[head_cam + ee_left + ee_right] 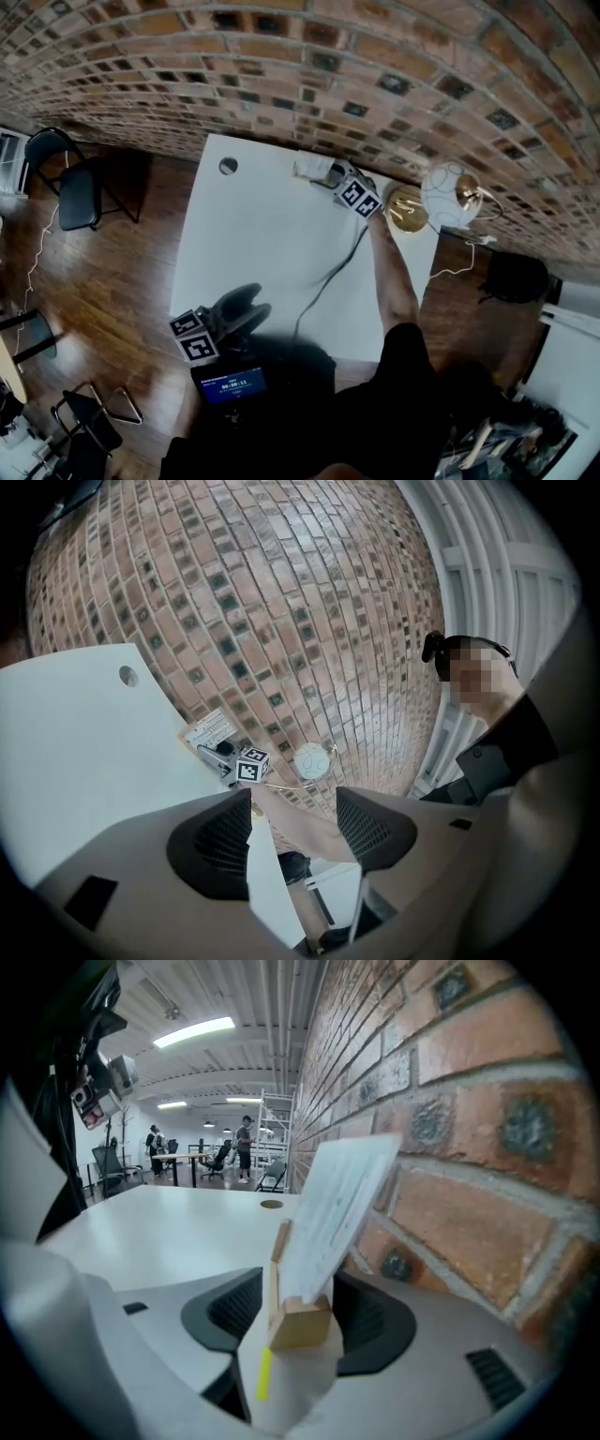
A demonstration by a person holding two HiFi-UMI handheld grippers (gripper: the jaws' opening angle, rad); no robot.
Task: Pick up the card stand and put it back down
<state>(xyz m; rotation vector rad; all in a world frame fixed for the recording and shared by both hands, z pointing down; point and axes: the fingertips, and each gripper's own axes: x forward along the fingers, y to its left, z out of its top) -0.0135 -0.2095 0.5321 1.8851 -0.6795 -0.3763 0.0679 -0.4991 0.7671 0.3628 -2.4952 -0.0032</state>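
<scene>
The card stand [300,1324] sits loose between the right gripper's [298,1299] open jaws, its card leaning toward the brick wall [469,1147]. The left gripper's [292,822] jaws are narrow and hold nothing.

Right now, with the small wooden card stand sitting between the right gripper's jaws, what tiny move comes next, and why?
Probably draw the right gripper straight back: the wooden card stand rests on the white table, and the jaws look just clear of its block.

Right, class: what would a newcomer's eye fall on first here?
A brick wall fills the top of the head view, behind a white table. At the table's far edge the card stand stands between the jaws of the right gripper, with a white globe lamp to its right.
</scene>
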